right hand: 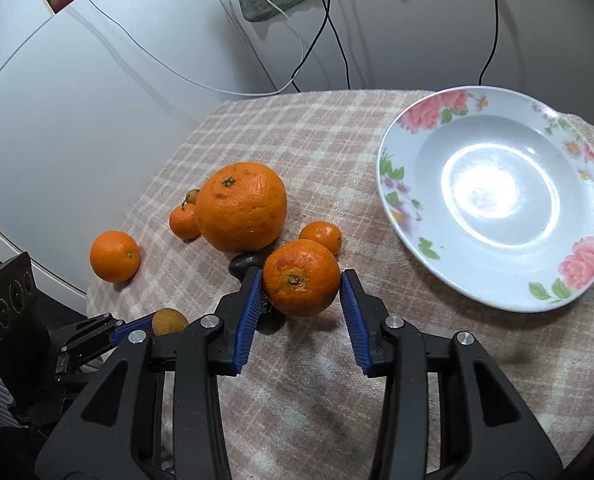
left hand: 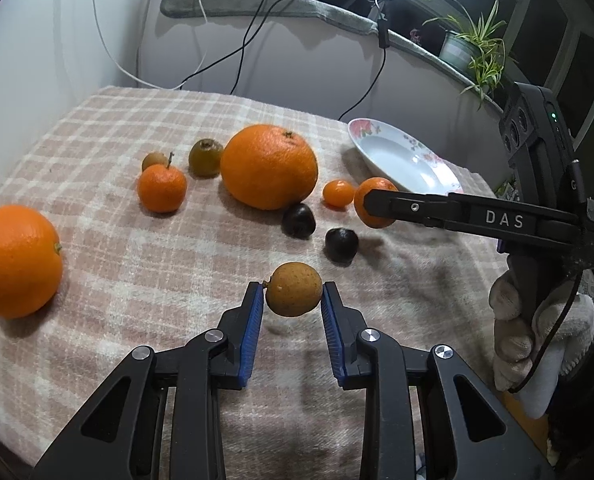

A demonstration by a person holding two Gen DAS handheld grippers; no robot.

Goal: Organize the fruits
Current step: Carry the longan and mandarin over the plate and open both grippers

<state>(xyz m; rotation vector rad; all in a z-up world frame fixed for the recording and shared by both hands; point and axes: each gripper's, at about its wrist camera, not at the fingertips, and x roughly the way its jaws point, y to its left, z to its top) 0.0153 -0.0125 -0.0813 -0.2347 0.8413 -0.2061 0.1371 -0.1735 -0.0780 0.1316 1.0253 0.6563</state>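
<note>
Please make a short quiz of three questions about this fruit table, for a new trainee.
1. True or false: the flowered plate already holds fruit.
2. What does the left gripper hold? A) a dark plum B) a small brown fruit C) the largest orange
3. Fill in: the right gripper is closed on a ____.

Key:
1. False; nothing lies on it.
2. B; it appears lifted off the checked cloth.
3. Mandarin.
</note>
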